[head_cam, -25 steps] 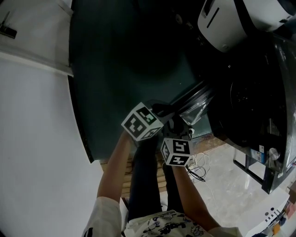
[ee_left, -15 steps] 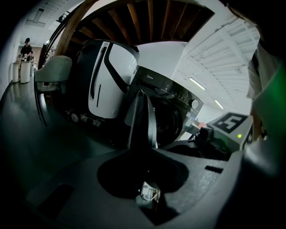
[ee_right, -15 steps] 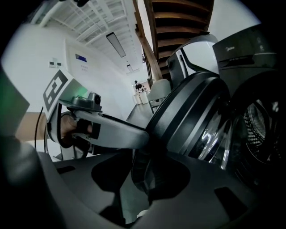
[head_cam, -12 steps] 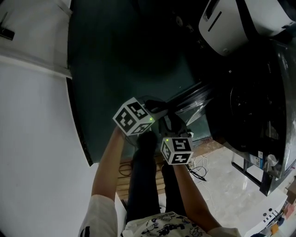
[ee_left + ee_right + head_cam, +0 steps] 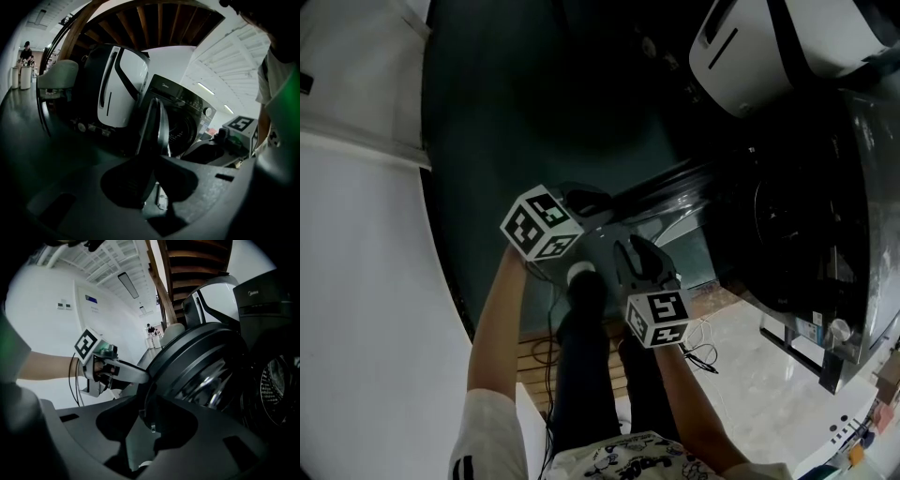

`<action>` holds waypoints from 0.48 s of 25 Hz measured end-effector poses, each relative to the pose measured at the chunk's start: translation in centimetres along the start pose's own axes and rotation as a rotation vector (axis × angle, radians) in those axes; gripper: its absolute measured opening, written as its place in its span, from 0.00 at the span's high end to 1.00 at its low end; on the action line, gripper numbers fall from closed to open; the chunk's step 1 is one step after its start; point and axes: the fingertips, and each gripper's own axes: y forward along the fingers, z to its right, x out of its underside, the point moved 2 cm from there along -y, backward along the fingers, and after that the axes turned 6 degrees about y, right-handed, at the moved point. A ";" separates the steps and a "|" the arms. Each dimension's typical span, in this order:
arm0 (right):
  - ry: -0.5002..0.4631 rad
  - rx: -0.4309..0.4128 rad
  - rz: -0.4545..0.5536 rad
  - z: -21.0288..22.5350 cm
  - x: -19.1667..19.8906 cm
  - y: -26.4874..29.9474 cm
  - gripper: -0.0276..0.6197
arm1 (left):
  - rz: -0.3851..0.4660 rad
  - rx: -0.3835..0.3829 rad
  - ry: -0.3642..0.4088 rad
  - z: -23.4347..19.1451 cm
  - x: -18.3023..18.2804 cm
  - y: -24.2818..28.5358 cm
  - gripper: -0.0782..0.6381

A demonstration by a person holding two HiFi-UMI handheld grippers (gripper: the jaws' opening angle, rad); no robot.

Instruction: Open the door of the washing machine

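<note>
In the left gripper view, the left gripper (image 5: 153,161) had its jaws clamped on the rim of the door (image 5: 153,123), which we saw edge-on. The door stood swung out from the washing machine (image 5: 187,110), with the drum showing behind it. In the right gripper view, the right gripper (image 5: 146,405) pinched the same rim just beside the other's hold — we judged this shared the pull and kept the door from twisting. In the head view, both grippers sat close together at the door's edge — presumably away from the hinge, for leverage.
</note>
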 end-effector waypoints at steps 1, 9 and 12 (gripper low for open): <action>-0.007 0.005 0.006 0.2 -0.2 -0.2 0.77 | -0.006 -0.004 0.007 -0.5 -0.1 -0.1 0.78; 0.001 0.091 0.044 4.0 -1.4 -2.4 0.77 | -0.033 -0.048 0.043 -4.6 -0.8 -0.5 0.78; 0.020 0.110 0.062 5.2 -2.0 -2.9 0.77 | -0.045 -0.048 0.063 -5.7 -1.1 -0.5 0.78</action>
